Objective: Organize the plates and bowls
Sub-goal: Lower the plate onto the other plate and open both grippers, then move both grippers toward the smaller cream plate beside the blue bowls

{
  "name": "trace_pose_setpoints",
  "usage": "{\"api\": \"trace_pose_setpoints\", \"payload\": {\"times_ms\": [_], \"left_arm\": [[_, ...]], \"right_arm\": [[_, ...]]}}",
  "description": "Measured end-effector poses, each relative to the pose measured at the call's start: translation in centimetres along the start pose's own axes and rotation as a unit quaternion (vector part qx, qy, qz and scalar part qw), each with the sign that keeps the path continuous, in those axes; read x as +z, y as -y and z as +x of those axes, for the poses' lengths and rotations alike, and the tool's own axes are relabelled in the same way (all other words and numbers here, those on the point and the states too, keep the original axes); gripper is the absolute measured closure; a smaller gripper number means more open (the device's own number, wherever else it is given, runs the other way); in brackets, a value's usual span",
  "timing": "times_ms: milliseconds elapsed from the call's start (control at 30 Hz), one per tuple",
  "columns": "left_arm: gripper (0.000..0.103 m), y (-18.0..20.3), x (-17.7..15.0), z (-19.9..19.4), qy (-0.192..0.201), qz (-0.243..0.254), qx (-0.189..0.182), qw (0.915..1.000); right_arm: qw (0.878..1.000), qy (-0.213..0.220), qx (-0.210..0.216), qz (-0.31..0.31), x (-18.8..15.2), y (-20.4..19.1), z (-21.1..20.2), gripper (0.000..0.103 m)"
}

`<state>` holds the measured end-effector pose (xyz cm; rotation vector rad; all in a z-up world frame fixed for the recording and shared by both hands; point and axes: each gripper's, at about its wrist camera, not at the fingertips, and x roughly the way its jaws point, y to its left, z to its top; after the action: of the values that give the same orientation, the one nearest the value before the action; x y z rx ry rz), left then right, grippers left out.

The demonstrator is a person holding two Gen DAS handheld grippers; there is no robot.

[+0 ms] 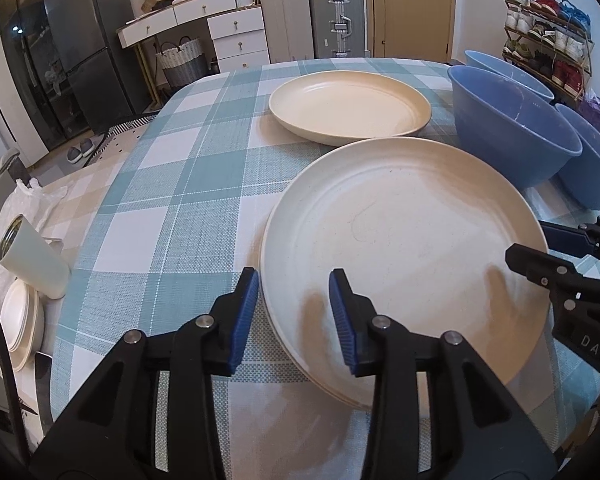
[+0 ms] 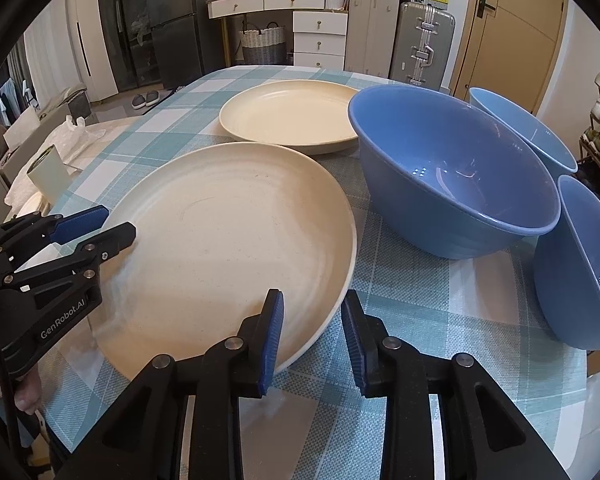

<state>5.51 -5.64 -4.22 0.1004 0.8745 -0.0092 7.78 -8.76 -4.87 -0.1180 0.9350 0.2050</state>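
Observation:
A large cream plate (image 1: 404,248) (image 2: 228,240) lies near me on the checked tablecloth, seemingly on top of a second plate whose rim shows beneath it. My left gripper (image 1: 294,316) (image 2: 118,222) straddles its left rim, with both blue pads standing clear of the rim. My right gripper (image 2: 314,336) (image 1: 528,240) straddles the right rim the same way, pads apart from it. Another cream plate (image 1: 350,106) (image 2: 288,116) sits farther back. Three blue bowls stand to the right: a big one (image 1: 512,128) (image 2: 452,172), one behind it (image 2: 524,128), and one nearer (image 2: 580,264).
A white cup (image 1: 32,260) lies on its side at the table's left edge, beside a crumpled plastic bag (image 1: 32,200) and a small stack of white dishes (image 1: 20,320). Beyond the table (image 1: 172,208) stand drawers, suitcases and a shoe rack.

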Motion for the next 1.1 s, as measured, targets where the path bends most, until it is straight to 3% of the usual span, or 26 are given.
{"api": "trace_pose_setpoints", "payload": {"times_ms": [67,233,300,533,600,733,1100], "left_arm": [[0.051,0.0,0.1,-0.2,0.002,-0.004,-0.005,1.0000],[0.029,0.0,0.6,-1.2,0.014,-0.013,-0.021,0.9996],[0.028,-0.1,0.9,-1.7,0.021,-0.016,-0.031,0.9992],[0.025,-0.6,1.9,-2.8,0.018,-0.037,-0.052,0.9978],[0.023,-0.8,2.2,-3.2,0.022,-0.038,-0.054,0.9976],[0.002,-1.1,2.6,-4.0,0.031,-0.044,-0.057,0.9969],[0.002,-2.3,4.5,-6.1,0.047,-0.058,-0.067,0.9949]], "right_arm": [[1.000,0.005,0.001,-0.001,0.1,0.1,-0.3,0.059],[1.000,0.016,0.009,-0.002,0.5,0.4,-1.3,0.044],[0.999,0.025,0.026,0.000,0.7,0.4,-2.0,0.025],[0.997,0.069,0.042,-0.014,1.9,0.3,-5.1,0.017],[0.996,0.079,0.034,-0.018,2.3,0.2,-5.8,0.007],[0.995,0.094,0.022,-0.029,3.1,0.0,-6.6,0.001],[0.992,0.107,0.005,-0.062,5.8,-0.5,-8.1,0.001]]}}
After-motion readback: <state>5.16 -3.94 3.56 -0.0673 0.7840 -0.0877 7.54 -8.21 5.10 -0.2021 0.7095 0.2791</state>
